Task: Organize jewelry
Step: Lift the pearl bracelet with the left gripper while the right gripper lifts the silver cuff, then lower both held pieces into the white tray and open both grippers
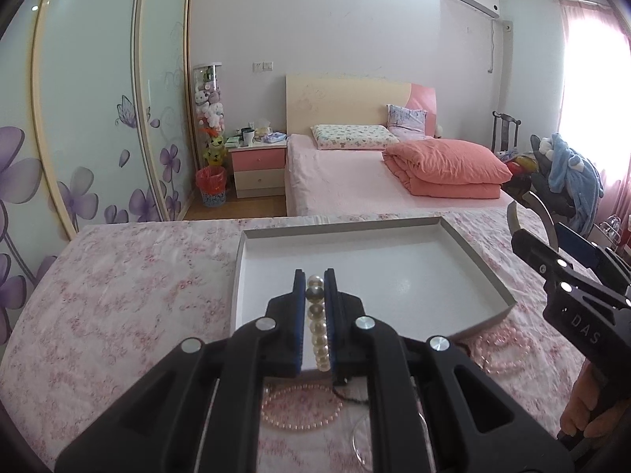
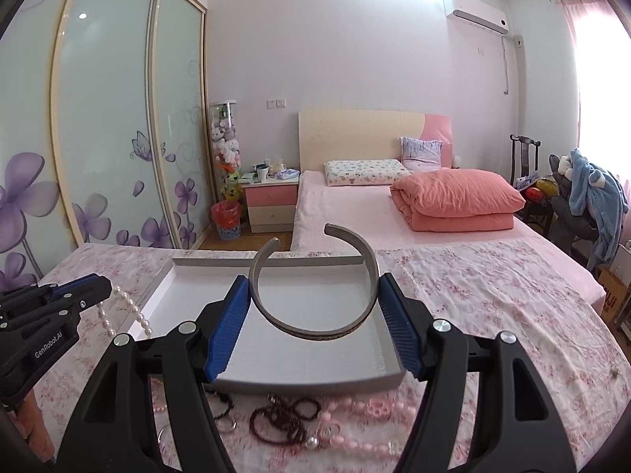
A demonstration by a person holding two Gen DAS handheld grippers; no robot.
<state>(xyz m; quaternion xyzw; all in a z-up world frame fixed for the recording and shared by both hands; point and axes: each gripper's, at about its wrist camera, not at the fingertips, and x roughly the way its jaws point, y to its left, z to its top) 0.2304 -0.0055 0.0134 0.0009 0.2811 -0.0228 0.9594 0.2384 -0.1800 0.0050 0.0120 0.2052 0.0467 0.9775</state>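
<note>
Each black hand-held gripper [image 2: 315, 329] has ribbed blue pads [image 2: 228, 331] and silver screws [image 2: 441, 325].

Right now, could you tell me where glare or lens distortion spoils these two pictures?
Left wrist view: the window blows out white at the right edge and the wardrobe doors bow. Right wrist view: the same window glares and the doors curve; the silver bangle stays sharp.

Pearl strand [image 1: 318, 331] lower part hidden behind left gripper [image 1: 314, 287]; clasp perhaps unseen.
</note>
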